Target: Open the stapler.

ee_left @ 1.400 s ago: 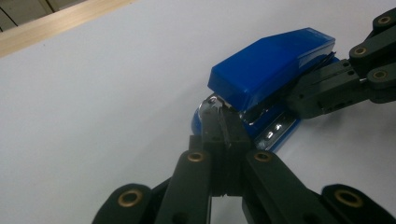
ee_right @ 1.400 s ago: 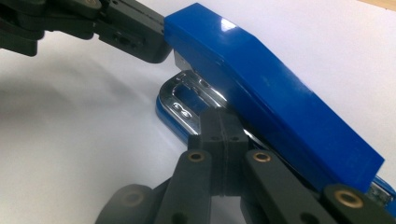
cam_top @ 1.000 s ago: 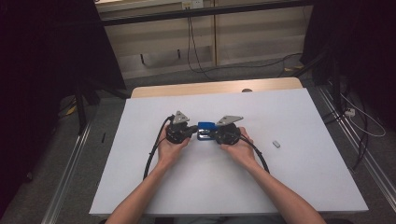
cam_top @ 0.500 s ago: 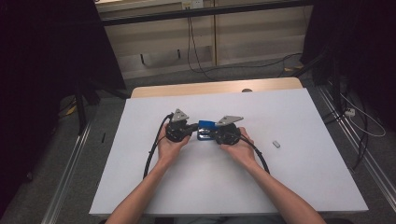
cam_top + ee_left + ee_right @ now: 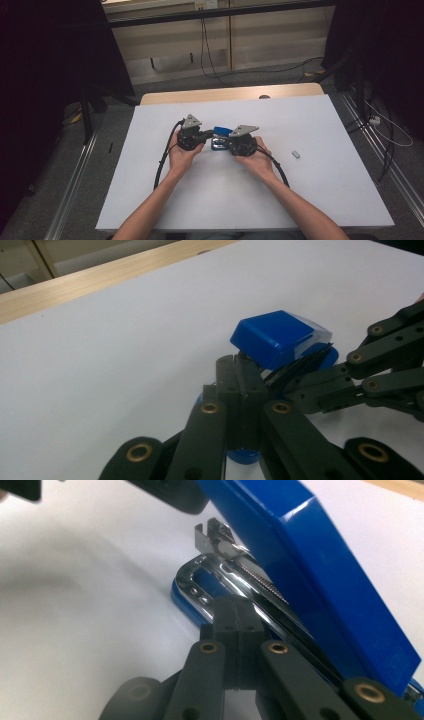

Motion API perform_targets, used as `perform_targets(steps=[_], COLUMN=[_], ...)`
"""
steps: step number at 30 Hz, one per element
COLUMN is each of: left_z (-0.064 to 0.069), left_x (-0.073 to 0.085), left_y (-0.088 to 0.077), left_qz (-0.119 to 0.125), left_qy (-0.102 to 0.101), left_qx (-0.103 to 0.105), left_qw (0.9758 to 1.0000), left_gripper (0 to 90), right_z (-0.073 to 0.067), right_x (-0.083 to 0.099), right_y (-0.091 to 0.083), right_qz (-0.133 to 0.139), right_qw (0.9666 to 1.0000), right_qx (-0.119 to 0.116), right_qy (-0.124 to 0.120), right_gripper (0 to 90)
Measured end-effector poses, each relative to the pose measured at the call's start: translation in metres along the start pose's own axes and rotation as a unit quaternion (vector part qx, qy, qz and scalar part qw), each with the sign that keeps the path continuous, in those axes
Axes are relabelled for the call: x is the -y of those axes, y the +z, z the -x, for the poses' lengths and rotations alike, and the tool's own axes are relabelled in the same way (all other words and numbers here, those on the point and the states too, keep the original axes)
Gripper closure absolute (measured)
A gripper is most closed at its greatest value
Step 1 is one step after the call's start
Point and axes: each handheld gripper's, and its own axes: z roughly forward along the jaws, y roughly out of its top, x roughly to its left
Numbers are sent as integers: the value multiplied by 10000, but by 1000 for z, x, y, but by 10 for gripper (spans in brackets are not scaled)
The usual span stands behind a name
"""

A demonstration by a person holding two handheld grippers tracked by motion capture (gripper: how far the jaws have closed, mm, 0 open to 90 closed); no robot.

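A blue stapler [image 5: 221, 132] lies mid-table with its blue lid [image 5: 275, 337] tilted up off the base. My left gripper [image 5: 209, 134] comes in from the left, and its jaws are shut with the tips [image 5: 240, 371] right under the lid's near end. From the right, my right gripper [image 5: 218, 144] reaches in with its jaws shut too. Its tips [image 5: 234, 611] rest against the chrome staple rail [image 5: 220, 575] under the lid [image 5: 310, 555]. In the left gripper view the right gripper [image 5: 282, 380] pokes between lid and base. I see nothing clamped between either pair of pads.
A small pale block [image 5: 296, 154] lies on the white table [image 5: 310, 200] to the right of my right hand. A wooden strip [image 5: 230, 94] runs along the far edge. Black cables [image 5: 162, 160] trail from both grippers toward the near side.
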Motion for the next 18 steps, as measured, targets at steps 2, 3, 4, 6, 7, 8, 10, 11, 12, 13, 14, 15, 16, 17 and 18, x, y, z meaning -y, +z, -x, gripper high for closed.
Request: perform_targets(steps=[2,3,4,6,7,8,10,11,12,13,14,15,16,17,18], left_z=[0,1,0,1,1,1,2,2,2,3,3,3,3,3,3], left_x=[0,0,0,-1,-1,-1,-3,-3,-3,-4,-4,-4,-5,-5,-5], left_y=[0,0,1,1,0,0,0,0,0,-1,-1,-1,-1,-1,-1], left_qz=[5,3,6,49,58,58,85,96,103,117,117,118,113,124,124], left_qy=[18,19,4,-21,-21,-21,-3,-29,-23,-15,-15,-14,-12,-15,-15], left_qx=[-20,-39,-38,-28,-23,-23,-24,-26,-25,-18,-18,-17,-25,-25,-25], left_qw=[10000,10000,10000,10000,10000,10000,10000,9999,9999,9999,9999,9999,9999,9999,9999], left_gripper=[900,900,900,900,900,900,900,900,900,900,900,900,900,900,900], right_z=[0,0,0,1,1,1,1,-1,-1,-1,-1,-1,-1,-1,-1], right_x=[0,0,0,0,0,0,0,0,0,0,0,0,0,0,0], right_y=[0,0,0,0,0,0,0,0,0,0,0,0,0,0,0], right_qz=[8,8,8,12,14,14,16,17,17,9,9,8,8,18,18], right_qw=[10000,10000,10000,10000,10000,10000,10000,10000,10000,10000,10000,10000,10000,10000,10000], right_qx=[4,5,-3,-40,-46,-46,-20,25,25,47,45,42,42,22,22], right_qy=[-17,-19,-7,41,45,45,25,-25,-25,-38,-39,-41,-41,-32,-32], right_gripper=[900,900,900,900,900,900,900,900,900,900,900,900,900,900,900])
